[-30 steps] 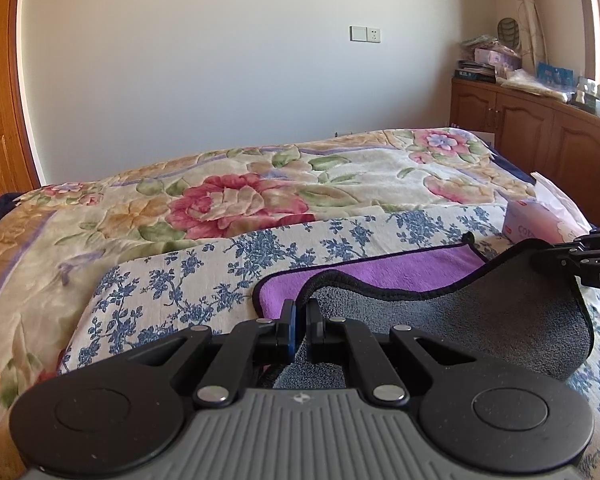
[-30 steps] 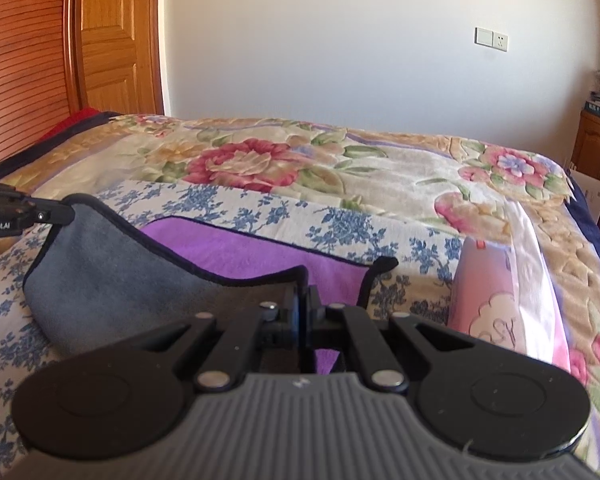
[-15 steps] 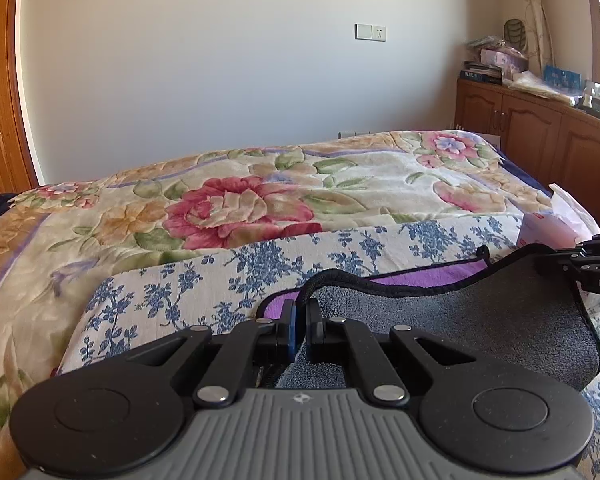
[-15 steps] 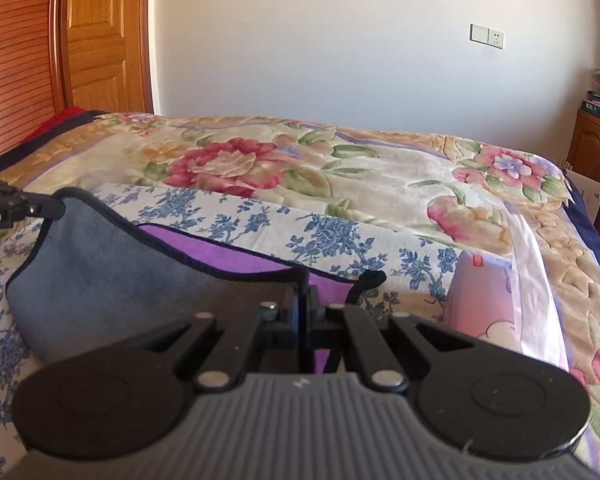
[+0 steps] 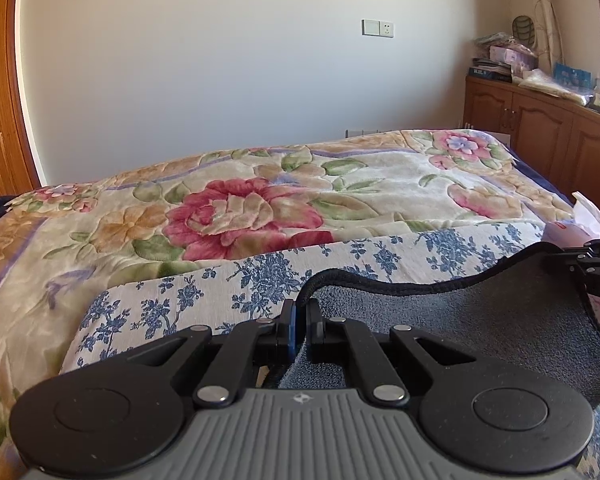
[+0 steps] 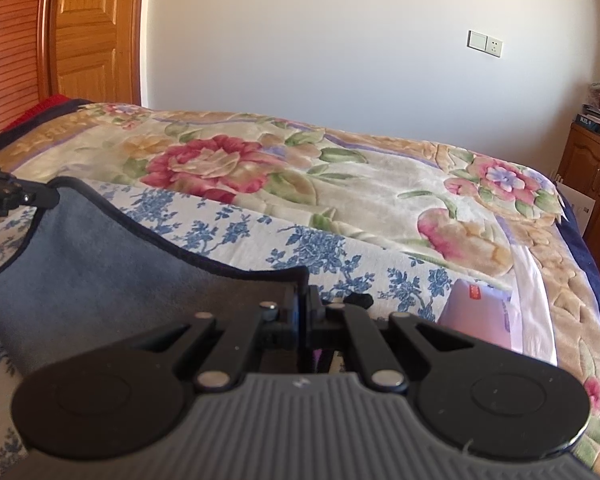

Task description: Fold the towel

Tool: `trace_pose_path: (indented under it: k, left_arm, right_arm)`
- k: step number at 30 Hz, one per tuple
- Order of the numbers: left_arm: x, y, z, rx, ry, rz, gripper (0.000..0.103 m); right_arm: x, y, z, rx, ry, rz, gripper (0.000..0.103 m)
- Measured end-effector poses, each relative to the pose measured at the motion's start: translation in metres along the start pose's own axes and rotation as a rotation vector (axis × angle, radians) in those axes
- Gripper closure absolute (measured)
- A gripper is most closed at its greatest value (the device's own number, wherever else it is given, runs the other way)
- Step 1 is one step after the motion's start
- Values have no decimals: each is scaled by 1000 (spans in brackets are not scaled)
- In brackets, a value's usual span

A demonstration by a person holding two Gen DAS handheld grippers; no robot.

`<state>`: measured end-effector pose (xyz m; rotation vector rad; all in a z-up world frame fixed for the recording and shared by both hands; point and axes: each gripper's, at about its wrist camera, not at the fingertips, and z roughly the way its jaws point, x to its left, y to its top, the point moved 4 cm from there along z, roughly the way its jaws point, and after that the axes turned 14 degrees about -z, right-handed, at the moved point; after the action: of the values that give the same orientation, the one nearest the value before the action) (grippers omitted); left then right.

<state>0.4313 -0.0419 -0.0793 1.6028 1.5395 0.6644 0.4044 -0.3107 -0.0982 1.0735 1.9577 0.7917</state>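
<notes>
The towel (image 5: pixel 480 320) is grey on its shown side with a dark hem and a purple other side, now hidden. It hangs between both grippers over the blue-flowered sheet (image 5: pixel 204 292). My left gripper (image 5: pixel 299 320) is shut on the towel's left corner. My right gripper (image 6: pixel 303 304) is shut on the towel's (image 6: pixel 100 256) right corner. Each gripper shows in the other's view: the right one at the right edge (image 5: pixel 592 268), the left one at the left edge (image 6: pixel 16 196).
The bed carries a floral quilt (image 5: pixel 260 208). A pink tissue pack (image 6: pixel 480 320) lies on the bed to the right of the towel. A wooden cabinet (image 5: pixel 540 128) with clutter stands at the right, wooden doors (image 6: pixel 88 32) at the left.
Both grippers have carried the held towel edge forward over the lower half. The purple side, visible before, is now covered by the grey side.
</notes>
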Motion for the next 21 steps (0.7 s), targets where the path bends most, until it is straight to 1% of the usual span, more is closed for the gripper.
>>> trace_pose_path:
  k: [6,13,21]
  left_arm:
    - [1,4,12,1,10,-11,97]
    - [4,2,21,8,20,-27,97]
    - [7,2,35,14,30,-22,97]
  right_arm:
    - [-4,2,10,9,-19,-1,99]
    - [-4,3,19,18,-32,-5,99]
    - [-2,-2,30,42,-36,-23,99]
